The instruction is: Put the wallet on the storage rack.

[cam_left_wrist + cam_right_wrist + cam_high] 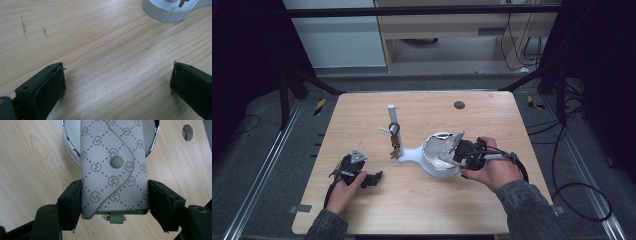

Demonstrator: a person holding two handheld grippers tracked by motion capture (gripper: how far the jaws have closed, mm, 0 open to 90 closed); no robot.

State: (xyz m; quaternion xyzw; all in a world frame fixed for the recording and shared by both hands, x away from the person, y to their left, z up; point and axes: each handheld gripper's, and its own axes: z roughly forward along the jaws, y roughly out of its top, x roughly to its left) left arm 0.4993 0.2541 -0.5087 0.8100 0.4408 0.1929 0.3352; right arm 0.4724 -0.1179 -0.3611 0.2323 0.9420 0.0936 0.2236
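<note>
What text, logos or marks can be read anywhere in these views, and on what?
"M" in a circle, repeated as a monogram across the grey key pouch held in the right tongs.
No words, numbers or labels are legible elsewhere; the white stand and the table bear none.

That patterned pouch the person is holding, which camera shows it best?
The right gripper view: the grey monogram pouch sits close up between the jaws, snap button and flap clear. In the high view it is a small pale shape over the white bowl.

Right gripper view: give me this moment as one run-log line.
right gripper: shut on grey monogram pouch | pouch over chrome-rimmed white bowl | left gripper: open, over bare wooden table
</note>
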